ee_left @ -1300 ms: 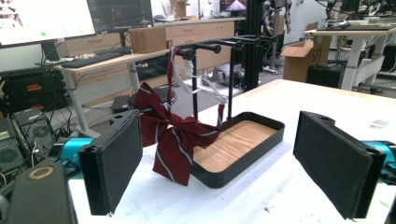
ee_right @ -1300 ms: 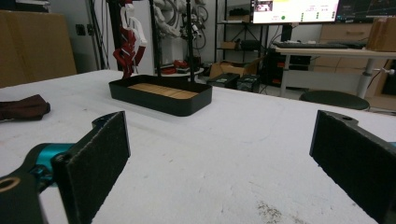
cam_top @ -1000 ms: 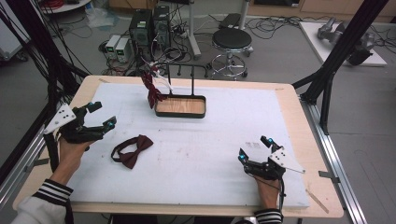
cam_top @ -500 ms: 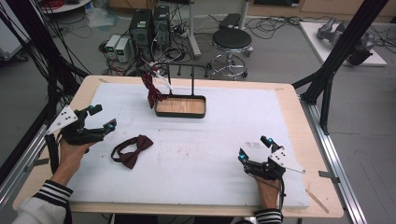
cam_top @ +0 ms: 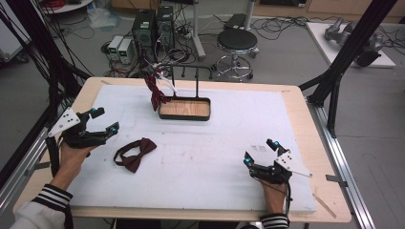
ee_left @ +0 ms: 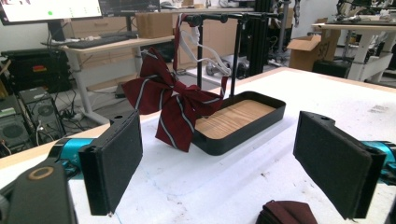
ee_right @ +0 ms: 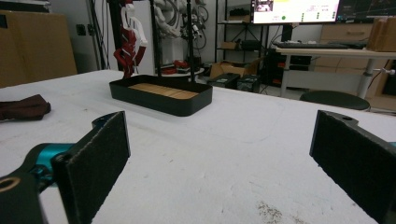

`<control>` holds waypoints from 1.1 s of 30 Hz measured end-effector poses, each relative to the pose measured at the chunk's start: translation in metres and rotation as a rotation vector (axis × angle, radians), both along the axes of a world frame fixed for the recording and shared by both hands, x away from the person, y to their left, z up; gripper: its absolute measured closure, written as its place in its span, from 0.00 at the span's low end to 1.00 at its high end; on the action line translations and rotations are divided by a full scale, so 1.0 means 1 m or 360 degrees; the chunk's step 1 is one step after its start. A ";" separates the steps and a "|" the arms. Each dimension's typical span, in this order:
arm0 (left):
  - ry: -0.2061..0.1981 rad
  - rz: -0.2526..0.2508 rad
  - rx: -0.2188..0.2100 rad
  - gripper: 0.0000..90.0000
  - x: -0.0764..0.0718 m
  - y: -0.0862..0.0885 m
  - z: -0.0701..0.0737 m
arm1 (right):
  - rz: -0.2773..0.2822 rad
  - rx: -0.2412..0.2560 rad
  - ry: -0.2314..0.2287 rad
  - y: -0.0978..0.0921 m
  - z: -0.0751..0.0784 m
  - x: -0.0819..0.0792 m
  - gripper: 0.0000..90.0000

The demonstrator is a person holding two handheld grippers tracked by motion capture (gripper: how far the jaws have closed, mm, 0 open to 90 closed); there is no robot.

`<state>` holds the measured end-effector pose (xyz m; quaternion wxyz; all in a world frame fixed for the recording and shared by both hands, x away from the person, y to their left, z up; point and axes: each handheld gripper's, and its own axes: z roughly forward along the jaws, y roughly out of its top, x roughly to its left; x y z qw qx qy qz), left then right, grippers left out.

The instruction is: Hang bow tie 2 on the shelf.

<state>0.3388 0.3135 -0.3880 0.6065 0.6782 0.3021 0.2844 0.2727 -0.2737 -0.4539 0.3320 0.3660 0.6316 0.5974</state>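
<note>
White padding covers the wooden table, with computers and a stool seen on the floor behind. A dark red bow tie lies flat on the pad, just beside the left gripper, whose jaws are spread wide with nothing between them. The right gripper is held near the front edge, well apart, its jaws likewise spread and empty. A striped bow tie hangs from the black rack above the tray.

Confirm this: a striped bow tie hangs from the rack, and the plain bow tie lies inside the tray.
Not quite. The plain bow tie lies on the white mat, near the left claw, not inside the tray. The high view shows it. The striped bow tie does hang from the rack.
</note>
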 end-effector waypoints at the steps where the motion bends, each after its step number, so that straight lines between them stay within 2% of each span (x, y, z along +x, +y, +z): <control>1: 0.0016 -0.0008 0.0018 0.18 0.000 0.000 0.001 | 0.0000 0.0000 0.0000 0.000 0.000 0.000 0.04; 5: 0.0077 -0.0051 0.0094 0.18 -0.001 -0.002 0.008 | -0.0002 0.0002 -0.0001 0.000 0.000 0.000 0.04; 9: 0.0108 -0.0089 0.0217 0.18 -0.004 -0.007 0.013 | -0.0003 0.0003 -0.0002 0.000 0.000 0.000 0.04; 19: 0.0300 -0.0121 0.0407 0.18 -0.011 -0.019 0.022 | -0.0001 0.0003 -0.0001 0.000 0.000 0.000 0.04; 24: 0.0404 -0.0143 0.0463 0.18 -0.012 -0.025 0.021 | 0.0000 0.0005 0.0000 0.000 0.000 0.000 0.04; 29: 0.0537 -0.0232 0.0492 0.18 -0.014 -0.033 0.016 | 0.0001 0.0005 -0.0005 -0.001 0.000 0.000 0.04; 33: 0.0647 -0.0275 0.0550 0.18 -0.017 -0.041 0.011 | 0.0003 0.0007 -0.0010 -0.001 0.000 0.000 0.04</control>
